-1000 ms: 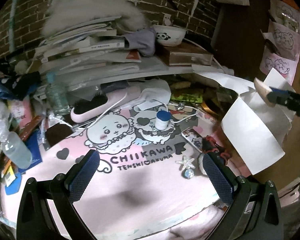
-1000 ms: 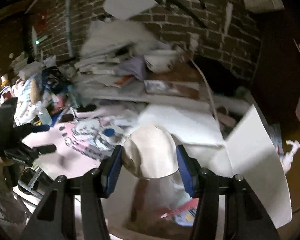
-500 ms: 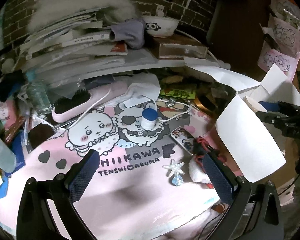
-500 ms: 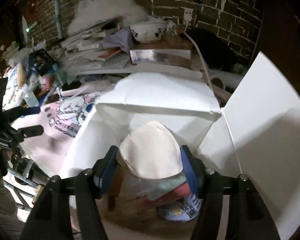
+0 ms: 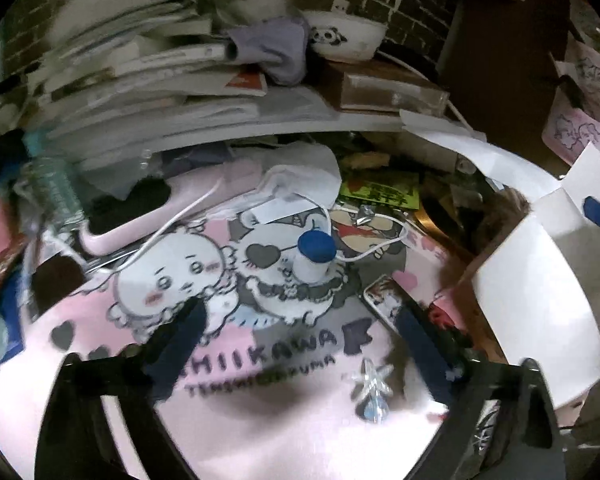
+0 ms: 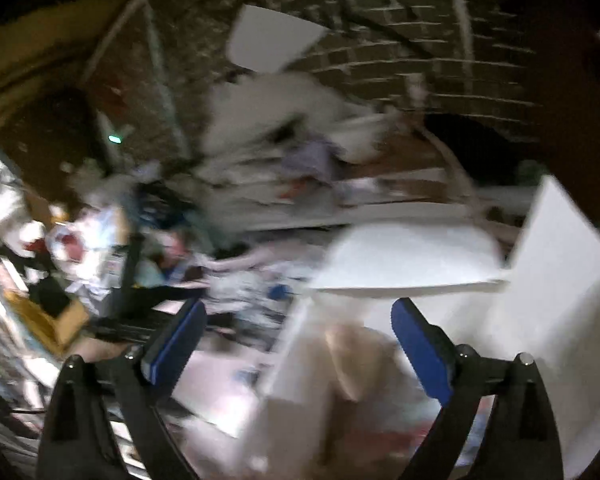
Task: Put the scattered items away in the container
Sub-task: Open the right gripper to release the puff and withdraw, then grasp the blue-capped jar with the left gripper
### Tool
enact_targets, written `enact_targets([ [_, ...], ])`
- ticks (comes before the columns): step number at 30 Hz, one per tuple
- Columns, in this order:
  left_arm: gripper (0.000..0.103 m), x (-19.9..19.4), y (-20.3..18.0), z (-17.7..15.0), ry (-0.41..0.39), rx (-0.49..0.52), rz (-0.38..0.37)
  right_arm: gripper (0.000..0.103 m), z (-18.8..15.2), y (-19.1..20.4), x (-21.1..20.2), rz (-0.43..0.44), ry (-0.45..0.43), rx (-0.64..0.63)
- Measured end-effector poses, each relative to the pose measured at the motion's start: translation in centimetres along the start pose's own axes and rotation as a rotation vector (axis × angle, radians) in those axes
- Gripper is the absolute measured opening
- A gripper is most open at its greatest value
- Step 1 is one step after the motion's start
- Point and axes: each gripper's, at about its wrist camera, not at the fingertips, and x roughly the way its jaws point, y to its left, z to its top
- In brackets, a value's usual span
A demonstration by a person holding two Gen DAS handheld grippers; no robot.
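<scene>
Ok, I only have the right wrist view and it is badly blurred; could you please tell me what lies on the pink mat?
Observer: A small white bottle with a blue cap stands upright on the pink mat.
Operator: Thank you. Is there anything smaller near it?
Observer: Yes, a clear star charm lies on the mat, nearer the camera than the bottle and a little to the right of it.
Operator: And is the left gripper carrying anything?
Observer: No, the left gripper is open, with nothing between its fingers.
</scene>
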Motion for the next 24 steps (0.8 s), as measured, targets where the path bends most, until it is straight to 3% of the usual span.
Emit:
enact_targets([
  [6, 0.057, 3.8, -0.7, 1.1, 0.047, 0.033, -0.009, 0.094, -0.3, 3.0, 2.4, 0.114, 0.010, -0.032],
  [13, 0.043, 6.5, -0.8, 1.8, 0.081, 0.036, -0.026, 0.094, -1.4, 5.5, 4.4, 0.230, 0.062, -0.062],
  [19, 0.034, 6.9, -0.7, 2.0, 0.076, 0.046, -0.015, 0.094, -2.6, 7.1, 5.6, 0.214, 0.094, -0.120],
  [21, 0.026, 7.0, -0.7, 2.1, 0.069, 0.052, -0.016, 0.094, -3.1, 7.7, 6.0, 0.207, 0.093, -0.152],
  [24, 0.025, 7.1, -0.5, 2.0, 0.073, 0.058, -0.015, 0.094, -3.8, 8.4, 6.6, 0.177, 0.114, -0.195],
])
